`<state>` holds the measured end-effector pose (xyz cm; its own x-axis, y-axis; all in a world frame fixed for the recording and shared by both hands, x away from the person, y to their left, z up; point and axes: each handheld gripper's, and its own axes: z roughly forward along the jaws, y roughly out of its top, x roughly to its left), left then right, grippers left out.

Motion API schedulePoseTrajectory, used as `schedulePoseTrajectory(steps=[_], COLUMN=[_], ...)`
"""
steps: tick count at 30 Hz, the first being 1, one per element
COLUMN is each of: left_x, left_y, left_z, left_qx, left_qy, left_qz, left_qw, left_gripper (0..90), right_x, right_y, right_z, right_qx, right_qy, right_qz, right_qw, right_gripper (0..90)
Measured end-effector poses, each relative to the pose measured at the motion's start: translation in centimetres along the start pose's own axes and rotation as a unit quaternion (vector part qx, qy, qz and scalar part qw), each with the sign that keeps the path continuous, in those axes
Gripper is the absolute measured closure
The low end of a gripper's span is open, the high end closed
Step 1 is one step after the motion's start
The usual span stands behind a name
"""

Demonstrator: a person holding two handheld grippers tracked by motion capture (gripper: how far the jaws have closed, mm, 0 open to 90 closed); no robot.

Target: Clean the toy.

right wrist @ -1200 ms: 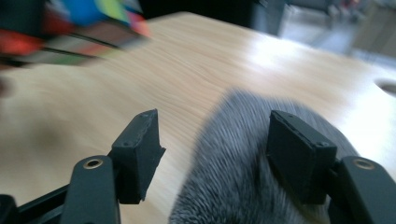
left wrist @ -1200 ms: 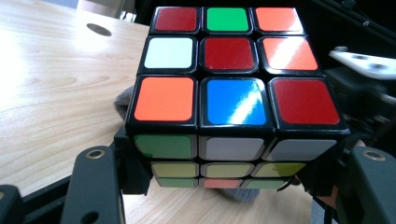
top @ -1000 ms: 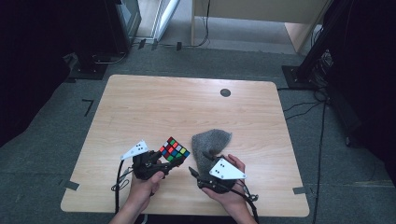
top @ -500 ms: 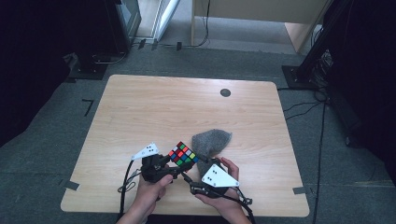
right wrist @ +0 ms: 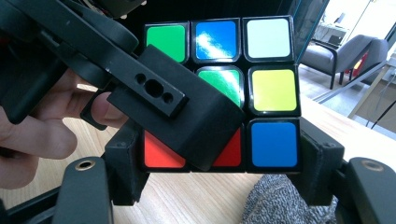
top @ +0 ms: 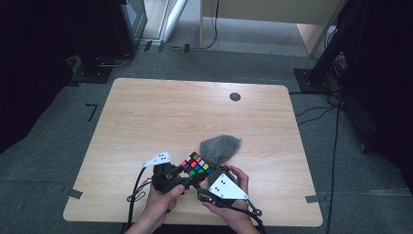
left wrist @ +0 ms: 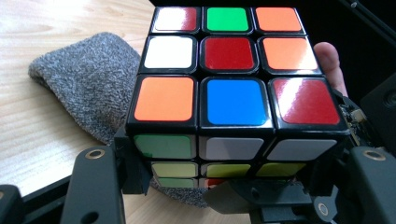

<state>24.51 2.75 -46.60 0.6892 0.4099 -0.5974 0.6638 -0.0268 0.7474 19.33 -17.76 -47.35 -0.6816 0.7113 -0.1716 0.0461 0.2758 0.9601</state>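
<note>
Your left hand-held gripper and right hand-held gripper both clamp the multicoloured plastic puzzle cube (right jaws just narrowing), lifted above the counter, grey fuzzy cloth at its two o'clock.

Cube near the table's front edge, between left gripper and right gripper, cloth just behind.
</note>
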Motion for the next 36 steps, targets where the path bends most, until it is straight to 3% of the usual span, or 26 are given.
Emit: schedulePoseTrajectory(steps=[10,20,22,27,30,33,36], left_x=[0.8,1.1,1.1,1.3,1.3,1.7,2.3], left_y=[0.1,0.8,0.9,0.9,1.0,1.3,1.5], left_z=[0.0,-0.9,-0.9,-1.0,-1.3,-2.1,-2.9], left_qx=[0.002,-0.008,-0.004,-0.002,-0.009,-0.026,-0.042], left_qy=[-0.022,-0.044,-0.037,-0.038,-0.041,-0.040,-0.035], left_qz=[-0.020,-0.019,-0.007,-0.003,0.013,0.012,0.019], left_qw=[0.9996,0.9988,0.9993,0.9993,0.9991,0.9988,0.9983], left_gripper=[30.3,21.5,21.1,17.8,14.0,13.6,13.5], right_x=[0.0,-0.2,-0.4,-1.0,-1.3,-1.8,-2.7], right_y=[-0.1,-0.1,-0.2,-0.4,-0.4,-0.5,-0.8], right_z=[0.1,0.0,0.0,0.0,-0.1,-0.1,-0.3], right_qx=[0.012,0.020,0.024,0.038,0.043,0.056,0.062], right_qy=[0.000,0.005,0.004,0.011,0.011,0.004,-0.003], right_qz=[-0.004,-0.003,0.001,0.010,0.015,0.014,0.034], right_qw=[0.9999,0.9998,0.9997,0.9992,0.9989,0.9984,0.9975], right_gripper=[34.1,34.2,34.2,34.2,34.2,34.2,34.2])
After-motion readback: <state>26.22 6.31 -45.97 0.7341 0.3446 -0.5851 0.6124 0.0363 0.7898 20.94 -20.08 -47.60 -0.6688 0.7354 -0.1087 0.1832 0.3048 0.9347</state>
